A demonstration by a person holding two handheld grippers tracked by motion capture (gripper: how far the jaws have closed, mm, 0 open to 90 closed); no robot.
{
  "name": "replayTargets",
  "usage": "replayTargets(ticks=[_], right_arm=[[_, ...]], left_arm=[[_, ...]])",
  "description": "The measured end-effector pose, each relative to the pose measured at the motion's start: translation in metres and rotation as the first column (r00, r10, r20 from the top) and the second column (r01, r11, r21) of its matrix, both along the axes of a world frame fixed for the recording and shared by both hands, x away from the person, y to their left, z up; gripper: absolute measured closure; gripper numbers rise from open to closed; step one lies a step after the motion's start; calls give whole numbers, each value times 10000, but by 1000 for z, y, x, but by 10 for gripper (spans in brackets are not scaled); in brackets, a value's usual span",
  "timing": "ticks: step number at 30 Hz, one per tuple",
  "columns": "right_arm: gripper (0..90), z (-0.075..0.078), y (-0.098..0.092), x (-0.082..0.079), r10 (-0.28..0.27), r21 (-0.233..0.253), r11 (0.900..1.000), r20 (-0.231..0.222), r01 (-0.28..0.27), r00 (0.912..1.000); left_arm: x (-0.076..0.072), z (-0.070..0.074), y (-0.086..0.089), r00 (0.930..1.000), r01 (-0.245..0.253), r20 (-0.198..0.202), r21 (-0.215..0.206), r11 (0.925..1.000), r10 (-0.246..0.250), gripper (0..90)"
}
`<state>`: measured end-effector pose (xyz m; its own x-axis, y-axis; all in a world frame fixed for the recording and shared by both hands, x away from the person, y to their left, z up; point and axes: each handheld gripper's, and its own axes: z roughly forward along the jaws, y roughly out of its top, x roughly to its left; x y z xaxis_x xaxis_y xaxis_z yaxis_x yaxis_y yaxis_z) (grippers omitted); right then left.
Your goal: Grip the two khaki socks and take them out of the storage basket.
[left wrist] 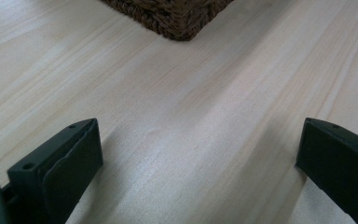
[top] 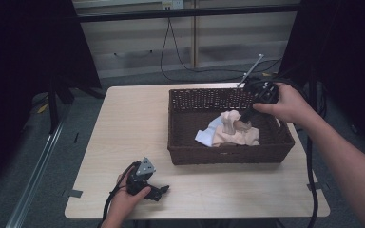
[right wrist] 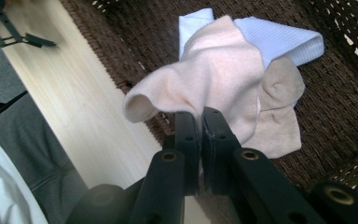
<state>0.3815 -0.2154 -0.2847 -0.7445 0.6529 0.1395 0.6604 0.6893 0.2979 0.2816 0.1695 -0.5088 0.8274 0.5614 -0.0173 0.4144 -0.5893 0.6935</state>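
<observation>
- At the near edge of the light wooden table, the person's left hand rests on the surface with the left tool lying low and pointing right.
- In the left gripper view its two black jaws stand wide apart over bare wood, with nothing between them; a corner of the wicker basket shows ahead.
- The dark brown wicker basket sits on the right half of the table, well apart from the left tool.
- Inside the basket lies a small heap of cloth: a pale pink sock, a beige piece under it, and a white ribbed piece at the back.
- The person's right hand reaches over the far right rim of the basket, angling the right tool down into it.
- In the right gripper view its jaws are pressed together on a fold of the pale pink sock, which is raised above the basket floor.
- Past the table, grey floor, a cable and a pale wall.
</observation>
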Motion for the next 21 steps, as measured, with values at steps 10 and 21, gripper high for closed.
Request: replayTargets(ticks=[10,21], right_arm=[[862,11,0,-19,566,141,9983,188,-569,9982],[859,21,-9,-36,822,397,9957,300,-834,9962]], left_arm=[[0,0,0,10000,9,5,16,10000,-9,0],[0,0,0,10000,9,1,12,10000,-9,0]])
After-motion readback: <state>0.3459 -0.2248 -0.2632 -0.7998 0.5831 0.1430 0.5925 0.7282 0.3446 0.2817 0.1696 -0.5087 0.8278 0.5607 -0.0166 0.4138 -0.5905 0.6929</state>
